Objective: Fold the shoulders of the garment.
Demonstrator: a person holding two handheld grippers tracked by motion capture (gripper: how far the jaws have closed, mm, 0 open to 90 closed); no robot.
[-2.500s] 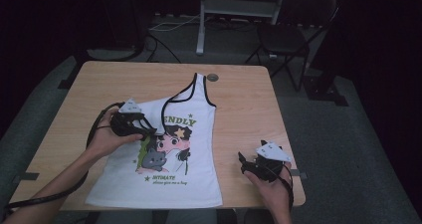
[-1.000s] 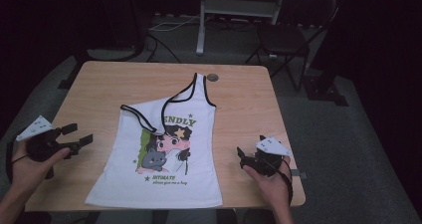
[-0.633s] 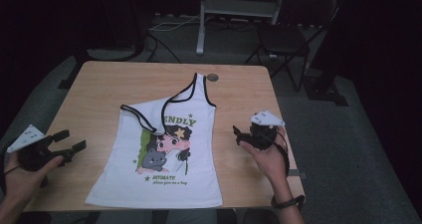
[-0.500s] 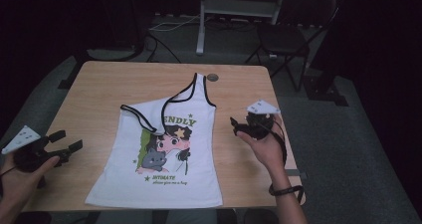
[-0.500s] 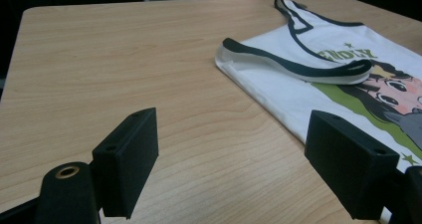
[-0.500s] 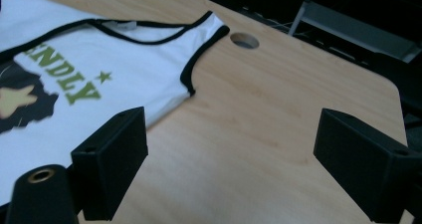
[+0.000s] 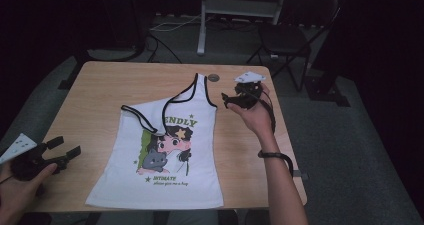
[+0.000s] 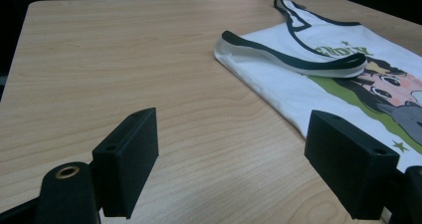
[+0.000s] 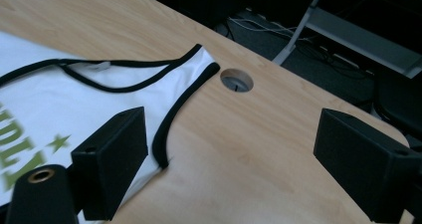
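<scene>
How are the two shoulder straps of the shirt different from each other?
The left strap is folded down over the shirt, its loop lying across the picture on the chest; the right strap lies flat and straight, reaching up toward the hole in the table. The left strap lies far from either claw, while the right strap has the right claw hovering open just beside it. Both straps are white with black edging.

Table (image 7: 110, 95) surfaced in pale, smooth, matt wood grain, tank top (image 7: 165, 150) made of soft white cloth, black-trimmed, gripper jaws moulded in matt black plastic
</scene>
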